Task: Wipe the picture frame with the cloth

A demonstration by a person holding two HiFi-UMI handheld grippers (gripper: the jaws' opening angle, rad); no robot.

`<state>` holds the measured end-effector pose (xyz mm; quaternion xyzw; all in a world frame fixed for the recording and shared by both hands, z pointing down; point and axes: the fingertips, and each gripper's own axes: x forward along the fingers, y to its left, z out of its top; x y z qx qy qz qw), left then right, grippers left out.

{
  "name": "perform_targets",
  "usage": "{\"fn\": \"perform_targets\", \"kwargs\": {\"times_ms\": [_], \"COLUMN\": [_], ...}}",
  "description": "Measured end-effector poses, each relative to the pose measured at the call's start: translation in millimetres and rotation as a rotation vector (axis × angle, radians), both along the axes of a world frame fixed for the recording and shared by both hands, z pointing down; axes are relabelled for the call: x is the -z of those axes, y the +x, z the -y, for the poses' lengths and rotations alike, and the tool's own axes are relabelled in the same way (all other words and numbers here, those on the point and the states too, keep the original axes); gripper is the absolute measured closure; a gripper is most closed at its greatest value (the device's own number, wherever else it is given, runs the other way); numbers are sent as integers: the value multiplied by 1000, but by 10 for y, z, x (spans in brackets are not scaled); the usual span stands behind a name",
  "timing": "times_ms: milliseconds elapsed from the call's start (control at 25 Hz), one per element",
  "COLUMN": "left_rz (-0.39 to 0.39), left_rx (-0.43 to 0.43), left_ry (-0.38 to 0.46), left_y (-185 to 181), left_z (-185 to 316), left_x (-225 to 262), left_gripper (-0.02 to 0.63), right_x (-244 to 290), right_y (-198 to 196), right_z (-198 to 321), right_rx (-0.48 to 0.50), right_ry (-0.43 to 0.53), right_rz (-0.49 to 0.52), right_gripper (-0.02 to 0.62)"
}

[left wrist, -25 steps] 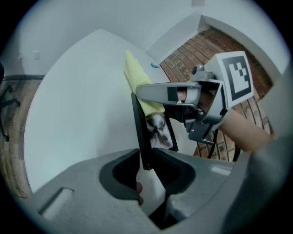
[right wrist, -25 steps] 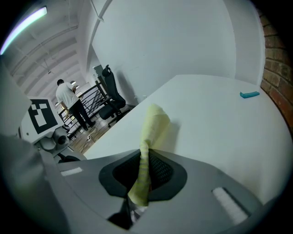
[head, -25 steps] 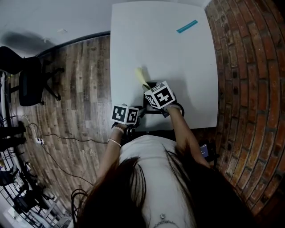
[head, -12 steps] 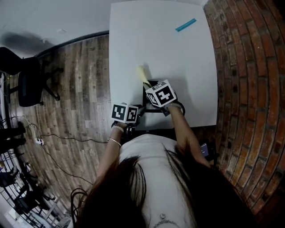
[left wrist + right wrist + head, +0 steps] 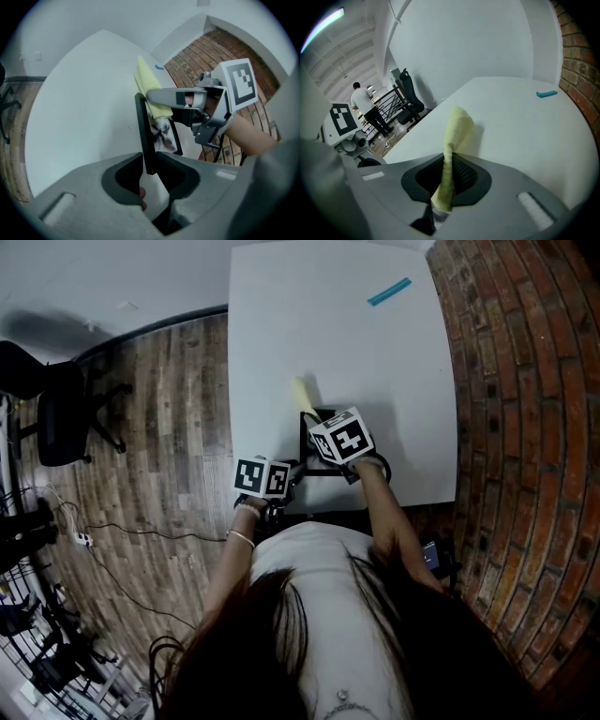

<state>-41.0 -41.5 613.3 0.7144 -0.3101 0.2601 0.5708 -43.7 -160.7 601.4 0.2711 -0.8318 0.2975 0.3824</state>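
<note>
A black picture frame (image 5: 143, 126) stands on edge on the white table (image 5: 356, 343), a dark photo on its right face. My left gripper (image 5: 149, 164) is shut on the frame's near edge. A yellow cloth (image 5: 458, 129) is pinched in my right gripper (image 5: 447, 171) and sticks up past its jaws. In the left gripper view the right gripper (image 5: 161, 96) holds the cloth (image 5: 149, 86) against the frame's upper right side. From the head view the cloth (image 5: 300, 394) pokes out beyond the two marker cubes, which hide most of the frame.
A teal strip (image 5: 389, 292) lies at the table's far right. A brick wall (image 5: 525, 427) runs along the right edge. Wood floor and a black office chair (image 5: 56, 409) are to the left. A person (image 5: 361, 101) stands far off by a railing.
The right gripper and the cloth have shifted very slightly away from me along the frame. The left gripper and the frame have held still.
</note>
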Motion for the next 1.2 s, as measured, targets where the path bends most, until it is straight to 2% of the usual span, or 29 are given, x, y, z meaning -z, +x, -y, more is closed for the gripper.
{"fn": "perform_targets", "kwargs": {"times_ms": [1200], "left_rz": [-2], "left_rx": [-1], "left_ry": [8], "left_y": [-2], "left_z": [-7], "left_x": [1], "left_gripper": [515], "right_x": [8], "right_y": [214], "right_z": [24], "right_rx": [-75], "right_ry": [-3], "right_rz": [3], "right_gripper": [560]}}
